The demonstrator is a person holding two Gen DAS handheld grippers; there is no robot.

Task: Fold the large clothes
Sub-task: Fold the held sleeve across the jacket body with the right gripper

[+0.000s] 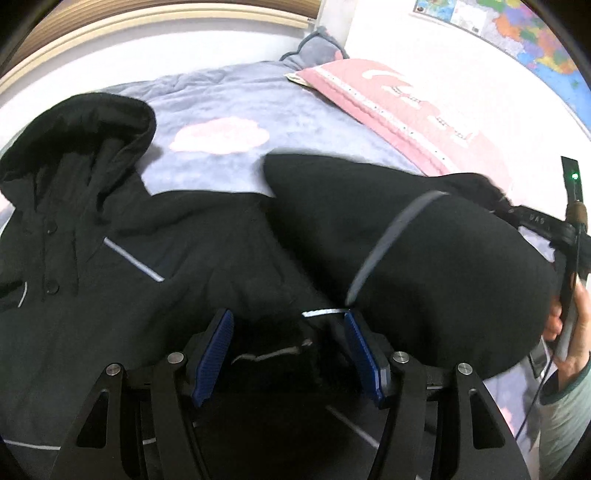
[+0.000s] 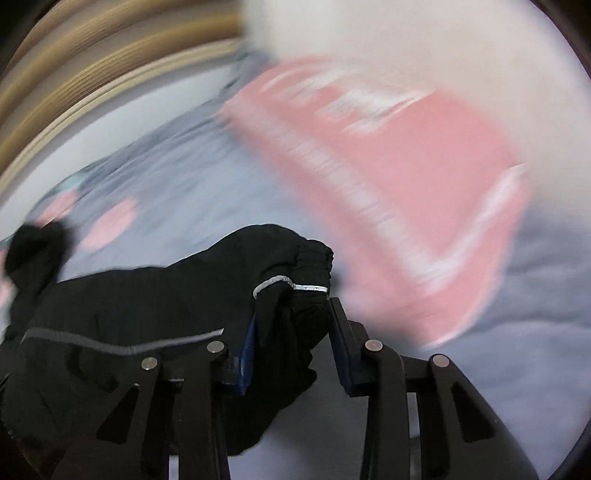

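A black hooded jacket (image 1: 122,266) lies spread face up on a bed covered by a grey-blue blanket (image 1: 229,99) with pink cloud patches. Its hood (image 1: 85,136) sits at the far left, and thin reflective stripes cross the chest. A pink pillow (image 1: 402,110) rests on the far right of the bed, below a colourful map (image 1: 517,26) on the wall.

The left tool (image 1: 288,325) hovers low over the jacket's near side with its 2 blue-padded fingers spread apart; dark fabric lies between them, but they are not pressing it.

The jacket's sleeve (image 1: 406,240) is lifted off the bed on the right and bulges upward. In the right wrist view, the right tool (image 2: 291,314) has the sleeve's elastic cuff (image 2: 310,266) bunched between its fingers, which are closed on it. The background there is heavily motion-blurred.
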